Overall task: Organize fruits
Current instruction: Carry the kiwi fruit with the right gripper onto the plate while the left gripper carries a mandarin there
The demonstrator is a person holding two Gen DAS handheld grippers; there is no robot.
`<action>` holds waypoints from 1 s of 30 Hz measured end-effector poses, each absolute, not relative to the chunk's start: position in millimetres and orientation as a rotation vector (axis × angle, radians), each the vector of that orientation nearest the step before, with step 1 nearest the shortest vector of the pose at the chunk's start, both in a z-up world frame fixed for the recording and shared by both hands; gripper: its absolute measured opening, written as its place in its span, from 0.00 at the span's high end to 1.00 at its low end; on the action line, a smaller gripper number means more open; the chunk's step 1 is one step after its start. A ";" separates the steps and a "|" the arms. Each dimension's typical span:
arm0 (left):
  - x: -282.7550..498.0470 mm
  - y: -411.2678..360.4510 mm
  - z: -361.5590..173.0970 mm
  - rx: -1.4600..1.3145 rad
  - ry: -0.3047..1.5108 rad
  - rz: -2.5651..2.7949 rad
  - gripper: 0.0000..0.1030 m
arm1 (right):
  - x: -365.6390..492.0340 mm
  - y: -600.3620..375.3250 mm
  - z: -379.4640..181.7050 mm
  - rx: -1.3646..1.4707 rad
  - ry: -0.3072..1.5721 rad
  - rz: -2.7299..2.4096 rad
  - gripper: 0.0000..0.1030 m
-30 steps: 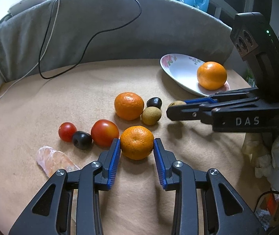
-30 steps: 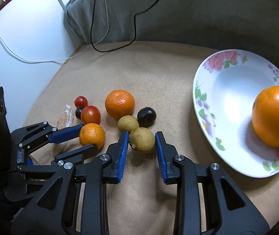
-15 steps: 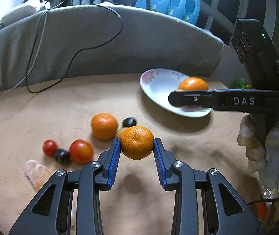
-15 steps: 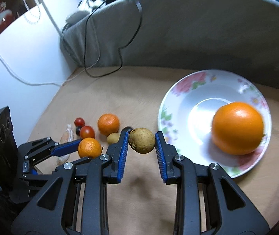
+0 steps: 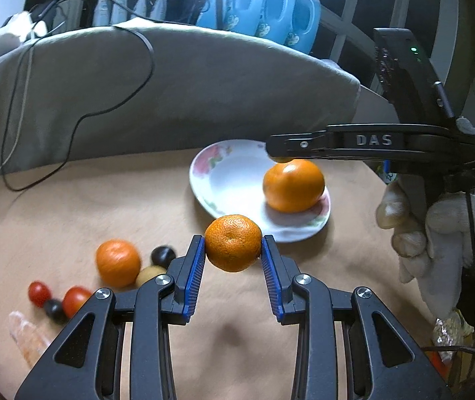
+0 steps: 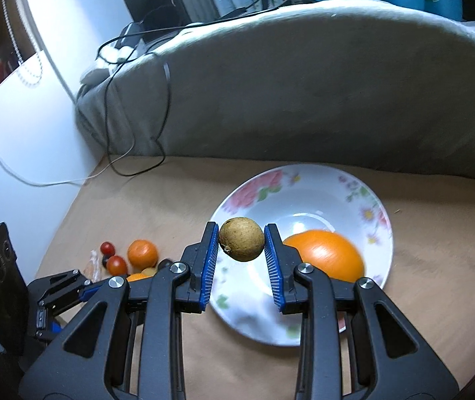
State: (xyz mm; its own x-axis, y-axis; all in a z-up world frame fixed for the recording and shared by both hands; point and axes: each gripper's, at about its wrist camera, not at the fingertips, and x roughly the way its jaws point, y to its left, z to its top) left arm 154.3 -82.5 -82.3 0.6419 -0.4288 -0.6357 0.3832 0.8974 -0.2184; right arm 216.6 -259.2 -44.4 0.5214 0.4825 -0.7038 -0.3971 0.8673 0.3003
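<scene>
L gripper (image 5: 233,255) pinching mandarin (image 5: 233,242); R gripper (image 6: 241,245), side marked "DAS" (image 5: 374,140), pinching brown fruit (image 6: 241,239) above floral plate (image 6: 364,206) w/ orange (image 6: 325,255).

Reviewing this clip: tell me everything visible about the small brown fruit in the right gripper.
The small brown fruit is roundish, dull tan-brown with fine speckles and a dark stem nub at its lower left. The right gripper is shut on it, blue ribbed pads pressing both sides. It hangs in the air, in line with the near-left part of the floral plate, touching nothing else. The large orange lies in the plate beside it.
</scene>
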 end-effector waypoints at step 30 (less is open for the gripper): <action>193.3 -122.2 -89.8 -0.057 0.772 -0.501 0.67 | 252.6 -277.3 -59.7 0.122 0.896 0.480 0.63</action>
